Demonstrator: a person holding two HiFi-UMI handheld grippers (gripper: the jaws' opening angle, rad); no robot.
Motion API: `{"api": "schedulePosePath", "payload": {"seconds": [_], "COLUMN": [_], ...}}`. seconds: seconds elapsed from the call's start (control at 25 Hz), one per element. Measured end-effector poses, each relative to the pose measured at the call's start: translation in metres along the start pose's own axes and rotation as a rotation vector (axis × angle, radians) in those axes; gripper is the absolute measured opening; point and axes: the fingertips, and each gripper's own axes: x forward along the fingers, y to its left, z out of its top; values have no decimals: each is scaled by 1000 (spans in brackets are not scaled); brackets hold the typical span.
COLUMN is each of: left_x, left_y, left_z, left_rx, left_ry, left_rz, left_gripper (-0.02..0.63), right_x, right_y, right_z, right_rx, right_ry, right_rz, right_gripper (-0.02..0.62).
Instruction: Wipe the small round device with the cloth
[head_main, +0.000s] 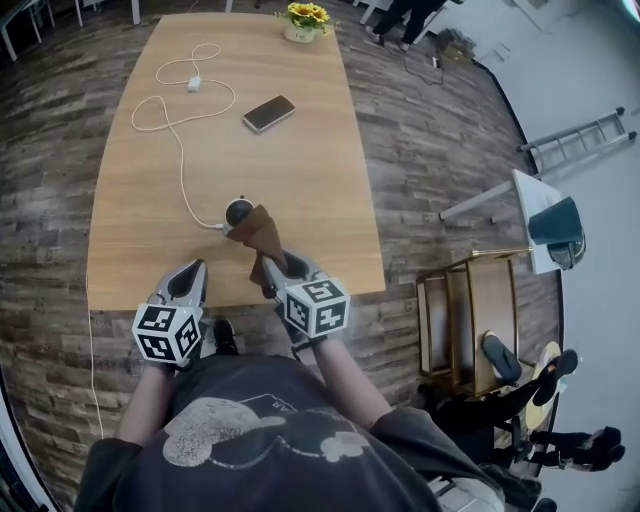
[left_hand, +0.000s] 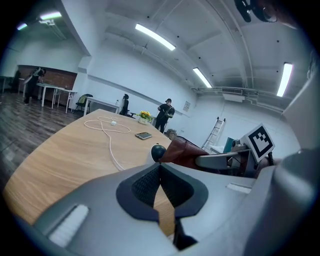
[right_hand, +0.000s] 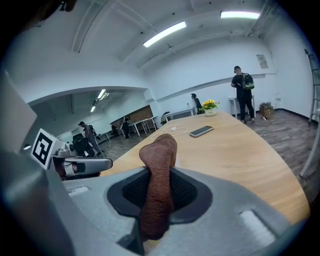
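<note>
The long wooden tabletop (head_main: 300, 170) fills the upper centre of the head view. At its lower edge the right gripper (head_main: 273, 270) has its jaws clenched on a brown cloth (head_main: 258, 232). The left gripper (head_main: 191, 272), at lower left, has its jaws pressed together on nothing. A white cable (head_main: 181, 150) loops toward the upper left, with a phone (head_main: 268, 113) and potted flowers (head_main: 305, 20) beyond. The small round device (head_main: 237, 211) sits mid-frame, its right side covered by the cloth.
</note>
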Motion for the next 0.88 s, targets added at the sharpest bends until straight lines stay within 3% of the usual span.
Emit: {"api": "schedulePosePath", "payload": {"seconds": [0.36,0.88], "left_x": [12,25], "left_y": [30,33], "left_z": [12,13], "left_rx": [20,-22], "left_ry": [16,19], "left_rz": [-21,17], "left_gripper": [18,18], "right_x": [61,50], "right_y": [37,-16], "right_z": [13,14], "right_rx": [-45,85], "right_ry": [82,79], "right_rz": [69,29], "right_gripper": [75,84]}}
